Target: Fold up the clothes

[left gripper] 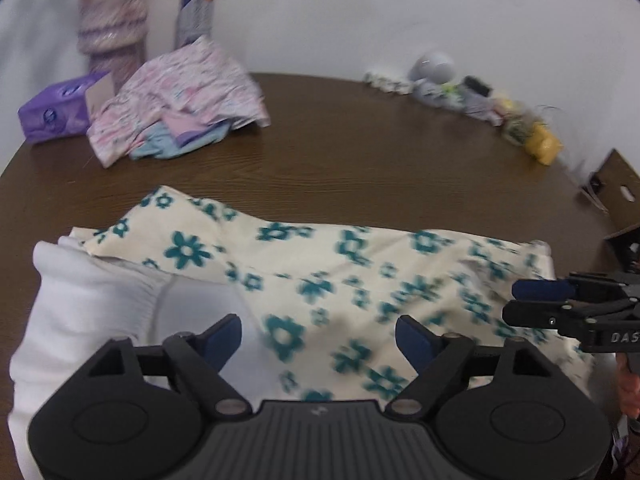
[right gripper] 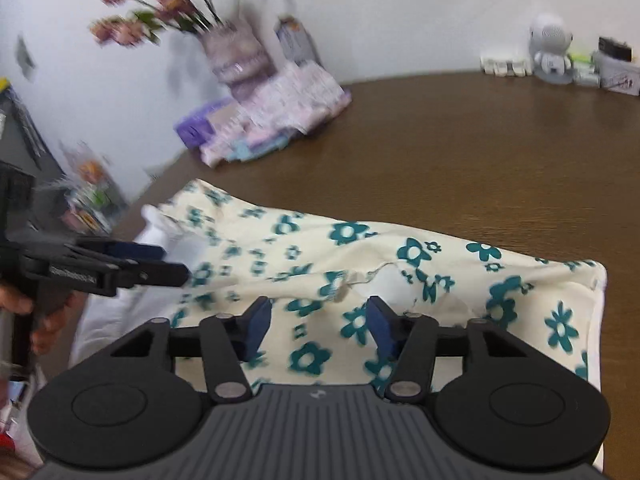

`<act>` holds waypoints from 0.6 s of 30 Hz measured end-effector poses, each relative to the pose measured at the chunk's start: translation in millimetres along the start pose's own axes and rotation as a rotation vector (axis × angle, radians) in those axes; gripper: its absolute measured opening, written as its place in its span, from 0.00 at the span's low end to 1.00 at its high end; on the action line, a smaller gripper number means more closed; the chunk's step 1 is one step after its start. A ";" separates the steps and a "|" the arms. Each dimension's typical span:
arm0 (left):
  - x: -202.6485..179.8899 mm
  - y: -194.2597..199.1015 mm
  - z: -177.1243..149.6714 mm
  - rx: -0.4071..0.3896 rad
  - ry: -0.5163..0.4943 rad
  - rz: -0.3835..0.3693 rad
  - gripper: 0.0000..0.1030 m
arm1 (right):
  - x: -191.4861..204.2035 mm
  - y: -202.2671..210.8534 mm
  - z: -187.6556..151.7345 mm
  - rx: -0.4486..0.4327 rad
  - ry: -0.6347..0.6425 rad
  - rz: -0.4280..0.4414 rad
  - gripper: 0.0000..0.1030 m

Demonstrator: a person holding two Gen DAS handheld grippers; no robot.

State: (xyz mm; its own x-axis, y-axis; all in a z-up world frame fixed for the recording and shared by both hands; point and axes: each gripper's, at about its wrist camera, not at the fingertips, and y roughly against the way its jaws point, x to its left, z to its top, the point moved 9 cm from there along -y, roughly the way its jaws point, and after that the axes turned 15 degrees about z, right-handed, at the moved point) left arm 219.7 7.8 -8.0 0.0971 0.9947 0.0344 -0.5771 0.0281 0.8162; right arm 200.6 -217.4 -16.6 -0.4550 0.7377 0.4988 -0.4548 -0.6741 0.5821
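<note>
A cream garment with teal flowers point(left gripper: 360, 272) point(right gripper: 400, 264) lies spread on the brown table point(left gripper: 380, 152), its white inner side and elastic band point(left gripper: 100, 304) showing at the left. My left gripper point(left gripper: 318, 336) hovers over the garment's near left part, jaws wide apart and nothing between them. My right gripper point(right gripper: 320, 324) hangs over the garment's near middle, jaws partly apart, not pinching the cloth. Each gripper shows in the other's view, the right gripper point(left gripper: 528, 302) at the right edge and the left gripper point(right gripper: 160, 262) at the left, held by a hand.
A pile of pink patterned and light blue clothes point(left gripper: 180, 100) sits at the back left beside a purple tissue box point(left gripper: 56, 114) and a vase point(left gripper: 112, 28). Small items and a grey figure point(left gripper: 436, 68) line the back right. A cardboard box point(left gripper: 616, 192) stands at the right edge.
</note>
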 end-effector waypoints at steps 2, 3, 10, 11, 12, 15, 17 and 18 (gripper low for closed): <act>7.5 -15.3 4.7 0.022 0.015 0.018 0.75 | -11.1 -13.4 5.1 0.013 -0.070 0.004 0.46; 10.1 -22.3 6.3 0.035 0.024 0.016 0.74 | -16.6 -20.0 7.7 0.019 -0.104 0.006 0.46; 14.0 -47.4 18.4 0.009 0.017 -0.003 0.50 | -49.7 -45.0 13.4 -0.028 -0.319 0.017 0.21; 12.4 -48.7 20.2 0.001 0.009 -0.013 0.23 | -52.4 -46.5 12.8 -0.034 -0.330 0.016 0.08; 12.1 -50.9 21.3 0.002 0.013 -0.029 0.07 | -52.9 -44.6 15.1 -0.044 -0.323 0.014 0.03; 16.0 -53.4 23.7 -0.010 0.045 -0.066 0.03 | -54.3 -39.0 22.1 -0.075 -0.303 0.010 0.03; 20.1 -49.5 24.1 -0.028 0.080 -0.095 0.03 | -55.2 -35.2 27.1 -0.096 -0.289 0.008 0.03; 20.4 -46.9 23.8 -0.036 0.095 -0.110 0.03 | -55.7 -33.7 34.8 -0.100 -0.271 -0.001 0.03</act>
State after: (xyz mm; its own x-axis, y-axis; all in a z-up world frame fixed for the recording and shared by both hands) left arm 268.1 24.4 -31.9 0.0852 0.9903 -0.1100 -0.5959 0.1392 0.7909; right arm 268.0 -234.4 -41.6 -0.2392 0.7121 0.6601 -0.5345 -0.6641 0.5227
